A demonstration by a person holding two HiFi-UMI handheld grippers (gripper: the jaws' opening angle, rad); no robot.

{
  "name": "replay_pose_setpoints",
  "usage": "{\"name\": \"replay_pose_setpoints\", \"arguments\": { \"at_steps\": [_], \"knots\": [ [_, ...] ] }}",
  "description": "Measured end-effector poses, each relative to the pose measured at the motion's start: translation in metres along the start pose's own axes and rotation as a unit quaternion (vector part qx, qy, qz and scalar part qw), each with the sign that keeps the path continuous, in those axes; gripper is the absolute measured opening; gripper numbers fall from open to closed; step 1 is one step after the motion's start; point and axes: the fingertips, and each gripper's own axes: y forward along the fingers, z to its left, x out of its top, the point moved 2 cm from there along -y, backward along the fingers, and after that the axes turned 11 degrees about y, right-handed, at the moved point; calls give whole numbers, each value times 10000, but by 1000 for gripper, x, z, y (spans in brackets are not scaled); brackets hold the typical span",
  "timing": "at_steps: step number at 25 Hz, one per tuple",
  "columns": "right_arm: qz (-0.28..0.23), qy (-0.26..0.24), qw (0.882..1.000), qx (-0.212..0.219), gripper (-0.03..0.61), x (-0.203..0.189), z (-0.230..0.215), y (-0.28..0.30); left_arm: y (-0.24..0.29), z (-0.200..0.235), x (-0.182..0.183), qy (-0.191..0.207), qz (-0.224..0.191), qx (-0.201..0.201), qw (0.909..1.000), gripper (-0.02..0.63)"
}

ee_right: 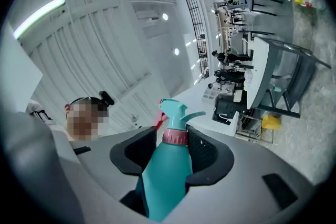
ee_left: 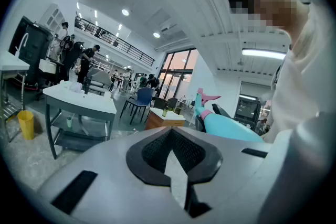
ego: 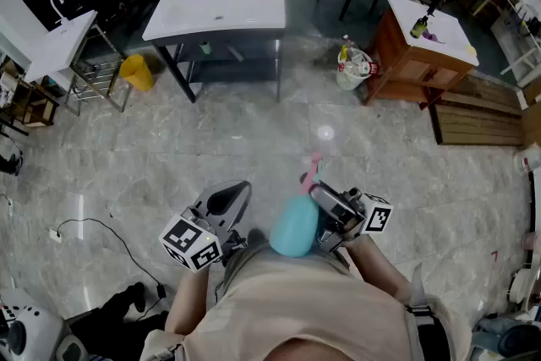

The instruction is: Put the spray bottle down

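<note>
Against the beige shirt (ego: 313,300), right tool (ego: 328,205) pinches teal plastic spray bottle (ego: 294,228), left tool (ego: 230,200) pressed together, empty; white tabletop (ego: 215,8) well apart, so best seat base flat before spreading.

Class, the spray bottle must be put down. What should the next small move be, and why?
Probably carry the right gripper forward toward the white table, with its jaws closed. The spray bottle is clamped between its jaws close to the person's body, above the floor, with no raised surface beneath it.
</note>
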Motion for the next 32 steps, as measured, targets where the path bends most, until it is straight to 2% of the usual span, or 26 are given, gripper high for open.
{"name": "replay_pose_setpoints", "arguments": {
  "at_steps": [10, 14, 17, 20, 22, 27, 32],
  "knots": [
    [108, 108, 9998, 92, 193, 33, -1, -10, 25, 3, 10, 8, -45, 340, 9994, 5],
    [187, 145, 9996, -130, 193, 50, -6, -14, 38, 2, 17, 211, 10, 523, 9984, 5],
    [557, -569, 9950, -602, 193, 58, -10, -12, 45, 2, 20, 359, 90, 667, 9971, 5],
    [1186, -1643, 9734, -1068, 193, 61, -10, -10, 54, -2, 20, 396, 159, 780, 9960, 5],
    [1498, -2075, 9605, -1098, 193, 62, -6, -9, 61, -6, 21, 387, 194, 832, 9956, 5],
    [1885, -2432, 9460, -1022, 193, 63, -2, -13, 72, -15, 21, 454, 336, 941, 9940, 5],
    [1935, -2327, 9475, -1031, 193, 67, -9, -18, 77, -15, 23, 587, 511, 942, 9925, 5]
  ]
}}
